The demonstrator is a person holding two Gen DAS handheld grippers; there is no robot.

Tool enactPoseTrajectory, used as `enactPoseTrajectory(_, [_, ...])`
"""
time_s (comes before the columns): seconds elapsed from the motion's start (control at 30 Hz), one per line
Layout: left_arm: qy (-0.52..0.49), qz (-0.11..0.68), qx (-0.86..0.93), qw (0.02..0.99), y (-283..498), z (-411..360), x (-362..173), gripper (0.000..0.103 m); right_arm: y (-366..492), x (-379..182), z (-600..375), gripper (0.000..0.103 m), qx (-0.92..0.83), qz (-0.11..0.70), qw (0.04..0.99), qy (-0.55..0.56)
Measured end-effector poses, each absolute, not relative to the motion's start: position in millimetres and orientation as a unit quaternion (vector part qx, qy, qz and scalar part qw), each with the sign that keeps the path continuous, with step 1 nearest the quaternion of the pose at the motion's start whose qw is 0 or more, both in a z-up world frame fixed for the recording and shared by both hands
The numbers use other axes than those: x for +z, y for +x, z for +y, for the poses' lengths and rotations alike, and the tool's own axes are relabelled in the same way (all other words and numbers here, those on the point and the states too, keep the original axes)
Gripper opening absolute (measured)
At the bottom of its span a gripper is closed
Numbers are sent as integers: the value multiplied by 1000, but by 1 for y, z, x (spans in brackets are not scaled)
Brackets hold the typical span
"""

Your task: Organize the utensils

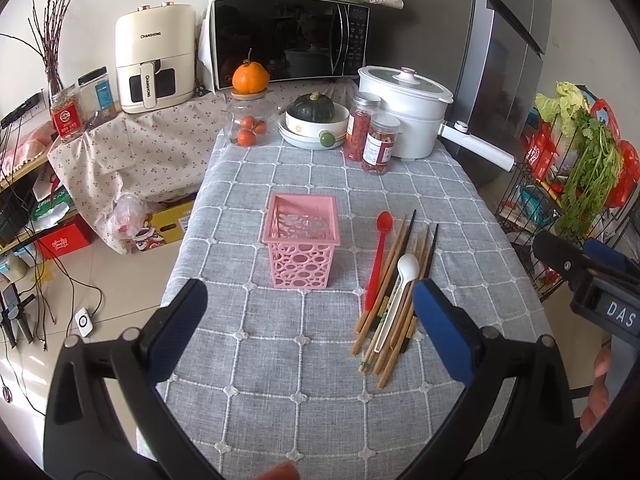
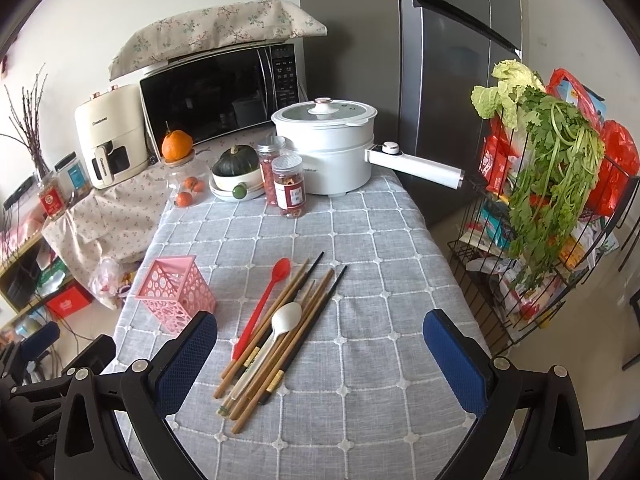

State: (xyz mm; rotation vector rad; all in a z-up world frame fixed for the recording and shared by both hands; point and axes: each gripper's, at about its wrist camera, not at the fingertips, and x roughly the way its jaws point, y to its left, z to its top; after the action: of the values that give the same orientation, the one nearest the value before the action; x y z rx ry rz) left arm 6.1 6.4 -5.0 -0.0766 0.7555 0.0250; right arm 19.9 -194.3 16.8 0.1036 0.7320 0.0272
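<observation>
- The sorting is looking not yet begun: the pink perforated plastic square basket (image 1: 301, 240) is standing upright and empty on the grey checked-cloth table (image 1: 280, 380).
- The utensils are lying loose just to its right: a red plastic spoon (image 2: 266, 300), a white plastic spoon (image 2: 276, 330) and a heap of wooden and dark chopsticks (image 2: 280, 344), touching one another.
- The left gripper (image 1: 310, 324) is hovering with jaws wide apart, holding nothing.
- The right gripper (image 2: 320, 356) is hovering likewise, jaws spread and empty, nearest the heap.
- The next move is probably calling for the right gripper to descend and close on one utensil.
</observation>
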Motion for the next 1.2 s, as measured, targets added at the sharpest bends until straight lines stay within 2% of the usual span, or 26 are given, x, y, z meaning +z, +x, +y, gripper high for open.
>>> enactPoseTrajectory(0.9, [-24,345,26,938,5,10,-4,102,25,12,-191,103,15,370,928,37])
enactPoseTrajectory(1.2, [-7,386,4,923,30,-2,-14,102,42,4,-207,103,-6,382,924,30])
